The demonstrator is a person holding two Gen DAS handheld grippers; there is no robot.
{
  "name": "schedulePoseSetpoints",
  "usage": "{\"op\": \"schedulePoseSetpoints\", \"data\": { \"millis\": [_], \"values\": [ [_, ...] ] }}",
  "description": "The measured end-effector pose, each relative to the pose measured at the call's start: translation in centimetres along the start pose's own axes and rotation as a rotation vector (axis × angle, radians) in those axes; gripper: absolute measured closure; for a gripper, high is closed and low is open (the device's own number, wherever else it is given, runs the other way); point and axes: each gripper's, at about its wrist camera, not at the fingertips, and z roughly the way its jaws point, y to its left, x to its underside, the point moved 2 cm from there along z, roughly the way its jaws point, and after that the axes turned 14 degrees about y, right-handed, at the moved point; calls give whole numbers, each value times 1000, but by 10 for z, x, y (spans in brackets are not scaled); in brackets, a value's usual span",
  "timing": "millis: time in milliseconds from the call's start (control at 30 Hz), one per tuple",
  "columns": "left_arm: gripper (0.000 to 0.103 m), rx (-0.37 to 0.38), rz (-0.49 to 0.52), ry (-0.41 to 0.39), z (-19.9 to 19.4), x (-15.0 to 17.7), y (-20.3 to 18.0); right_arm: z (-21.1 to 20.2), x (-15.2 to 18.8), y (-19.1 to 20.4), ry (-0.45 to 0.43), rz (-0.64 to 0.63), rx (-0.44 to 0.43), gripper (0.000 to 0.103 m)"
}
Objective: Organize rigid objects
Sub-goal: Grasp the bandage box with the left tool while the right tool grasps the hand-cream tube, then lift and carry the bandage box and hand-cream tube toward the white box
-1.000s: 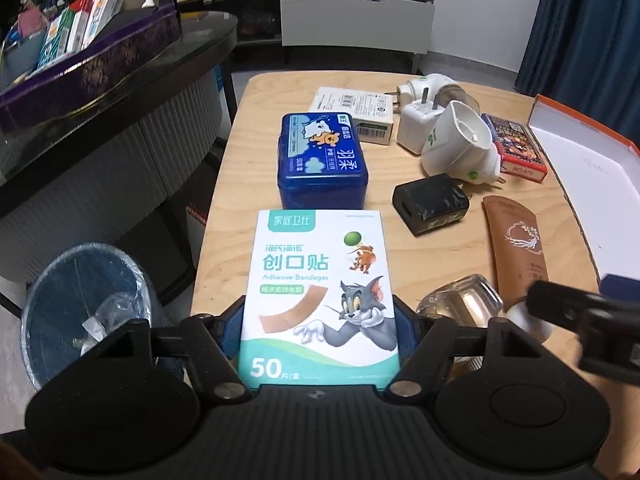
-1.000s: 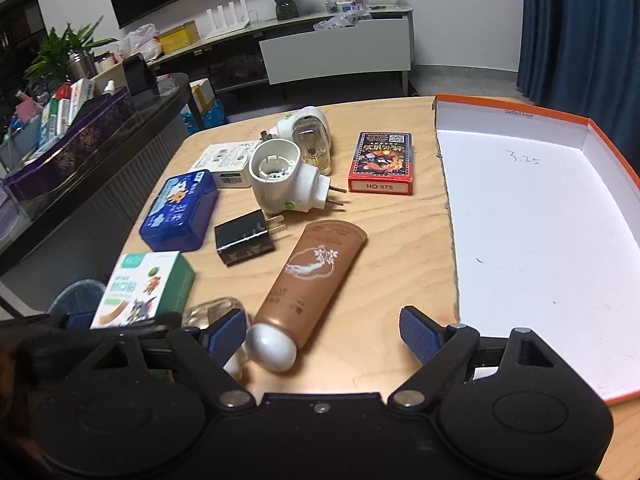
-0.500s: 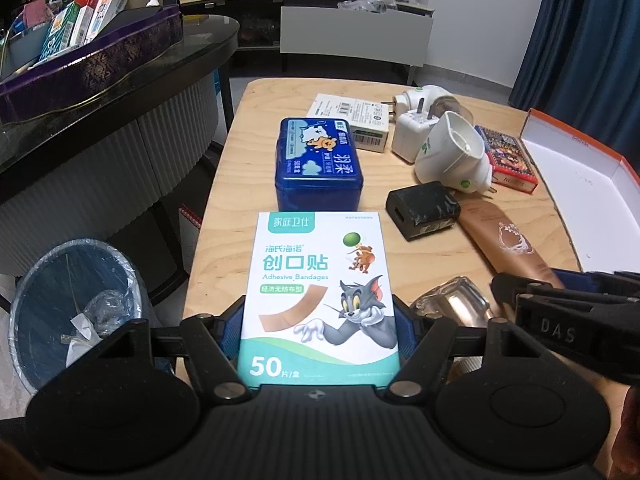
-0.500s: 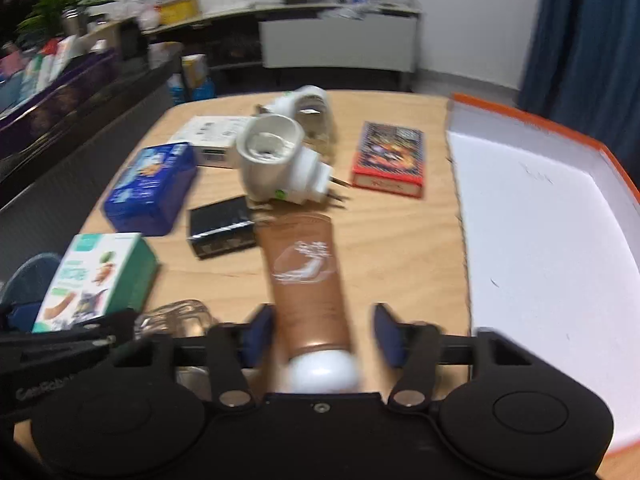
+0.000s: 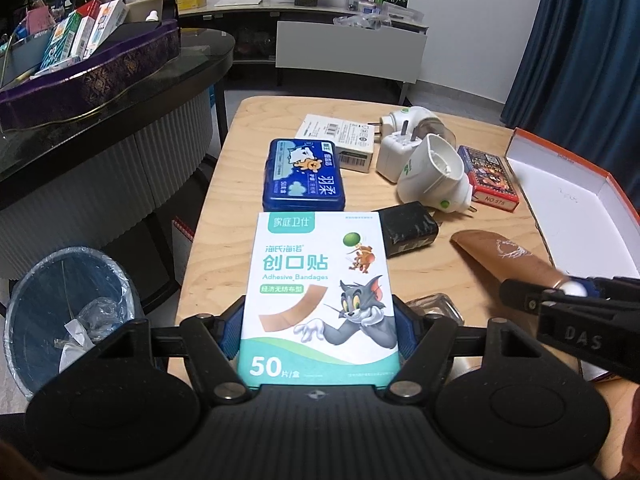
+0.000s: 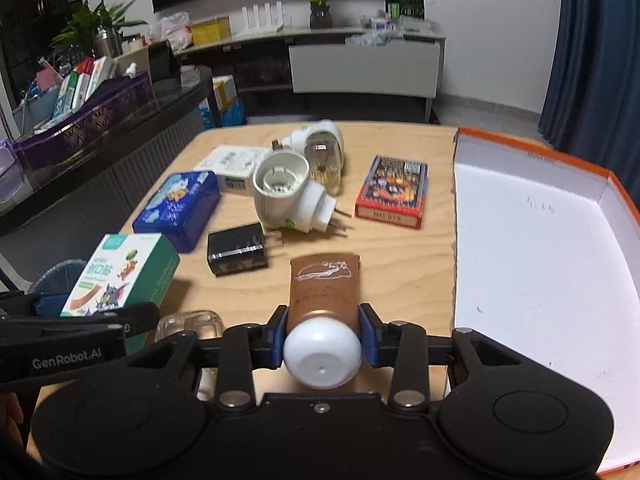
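Gripping the brown tube (image 6: 325, 289) near its white cap, my right gripper (image 6: 323, 334) has its blue pads clamped on both sides, just left of the orange-rimmed box (image 6: 532, 151). My left gripper (image 5: 319, 330) clamps the bandage box (image 5: 319, 300), farther left.

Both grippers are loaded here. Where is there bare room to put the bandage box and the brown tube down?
The white floor of the orange-rimmed box is wholly bare. On the table, a strip lies free between the playing cards and the brown tube. The far left is crowded: blue tin, black charger, white plug-in units.
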Motion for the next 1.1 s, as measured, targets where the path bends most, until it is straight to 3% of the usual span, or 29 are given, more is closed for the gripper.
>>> {"op": "schedulePoseSetpoints", "data": {
  "millis": [100,267,433,733,1100],
  "values": [
    [31,-4,6,8,3,1,-2,15,0,3,51,-30,17,56],
    [31,-9,3,15,7,2,-1,24,-6,10,23,-62,44,52],
    [31,-6,-2,-11,1,2,0,20,-7,6,-6,-49,33,55],
    [31,38,-1,-84,-36,-9,-17,-35,-18,-18,-114,15,1,56],
    [31,132,141,-144,-64,-39,-93,-103,-39,-99,-263,162,50,56]
  ]
}}
